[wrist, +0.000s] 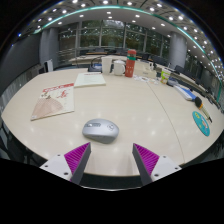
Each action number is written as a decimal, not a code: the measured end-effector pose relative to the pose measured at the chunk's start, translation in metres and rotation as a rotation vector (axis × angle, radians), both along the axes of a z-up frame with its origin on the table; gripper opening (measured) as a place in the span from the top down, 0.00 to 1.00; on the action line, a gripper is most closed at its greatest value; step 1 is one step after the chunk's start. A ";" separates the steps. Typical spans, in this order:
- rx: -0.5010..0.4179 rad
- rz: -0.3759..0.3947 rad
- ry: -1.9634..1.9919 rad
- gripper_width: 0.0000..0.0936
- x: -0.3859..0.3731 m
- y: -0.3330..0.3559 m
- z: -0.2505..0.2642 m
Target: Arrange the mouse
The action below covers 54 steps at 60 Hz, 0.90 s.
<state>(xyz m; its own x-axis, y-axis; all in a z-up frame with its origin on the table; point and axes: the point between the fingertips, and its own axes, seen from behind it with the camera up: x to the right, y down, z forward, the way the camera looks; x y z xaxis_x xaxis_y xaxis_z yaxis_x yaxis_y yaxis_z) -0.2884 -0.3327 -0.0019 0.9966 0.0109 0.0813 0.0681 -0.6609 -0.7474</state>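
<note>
A: Where is the mouse (100, 130) to be found?

B: It is seen lying on the pale desk (140, 110), just ahead of the gripper (111, 158) and a little toward its left finger. Nothing is held. The fingers are spread wide apart, with bare desk between the pink pads (77, 155), and the mouse is not yet touched.

A: How may it be expected to handle?

B: It would be judged light and rigid, a grey shell with a smooth, rounded top. Such a surface is likely to be slippery, so a grip high on the dome could be squeezed off. No cable can be made out, so drag from a cord is probably not to be feared, though this cannot be told for certain.

A: Where should it be taken hold of?

B: The two long flanks, low down near the desk, would be preferred, where the sides are steepest and the pads can be set flat. Its long axis appears to lie across the fingers' line, so the gripper may need to be turned, or the ends gripped instead.

A: Is anything nearby to be minded?

B: A magazine (52, 100) lies well apart to the left; papers (90, 79), cups (129, 66) and other small items stand far beyond.
</note>
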 end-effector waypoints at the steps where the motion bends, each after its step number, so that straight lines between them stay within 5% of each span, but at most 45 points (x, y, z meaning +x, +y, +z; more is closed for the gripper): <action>1: -0.001 0.002 -0.004 0.08 -0.001 0.004 -0.001; 33: 0.006 0.003 -0.019 0.10 -0.005 0.109 -0.009; 40: 0.007 0.019 0.013 0.21 -0.011 0.120 -0.011; 46: 0.005 0.061 0.029 0.46 -0.022 0.123 -0.014; 54: 0.009 0.087 0.002 0.52 -0.025 0.123 -0.013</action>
